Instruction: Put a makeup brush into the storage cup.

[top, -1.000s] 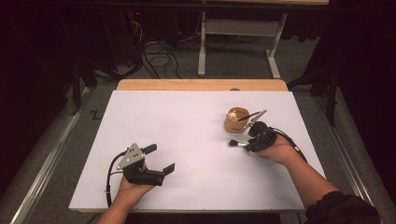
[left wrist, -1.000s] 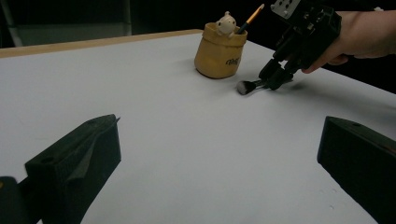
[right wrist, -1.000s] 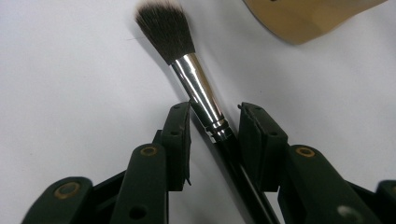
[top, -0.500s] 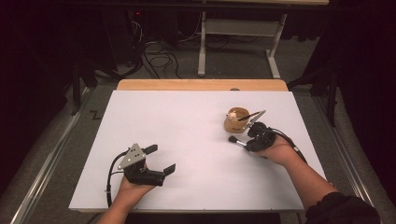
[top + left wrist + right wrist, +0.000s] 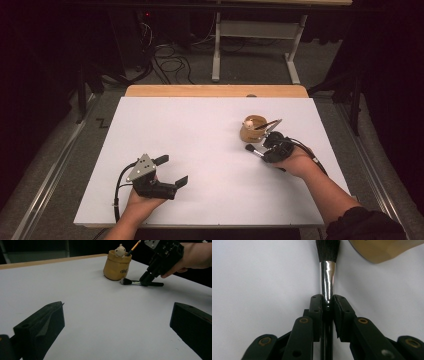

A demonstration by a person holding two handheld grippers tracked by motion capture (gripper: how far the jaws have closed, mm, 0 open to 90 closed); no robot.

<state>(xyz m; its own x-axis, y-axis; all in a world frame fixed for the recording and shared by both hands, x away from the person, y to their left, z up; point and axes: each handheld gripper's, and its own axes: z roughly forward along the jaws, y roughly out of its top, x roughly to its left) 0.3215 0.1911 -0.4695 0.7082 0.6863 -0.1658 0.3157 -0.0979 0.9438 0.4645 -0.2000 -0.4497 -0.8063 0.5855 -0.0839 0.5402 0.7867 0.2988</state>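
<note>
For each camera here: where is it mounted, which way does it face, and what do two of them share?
High view: above the table's near side, facing forward and down; both forearms, left gripper.
Left gripper view: rides the left gripper, facing across to the pot; open jaws.
Right gripper view: rides the right gripper, closing on the brush.
Shared: pot and brush in all three.

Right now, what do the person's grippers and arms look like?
Both grippers, left and right, are black with two blocky jaws. The left carries a grey three-cornered plate and a black cable; the right trails a cable too. A dark sleeve covers the right upper arm.
</note>
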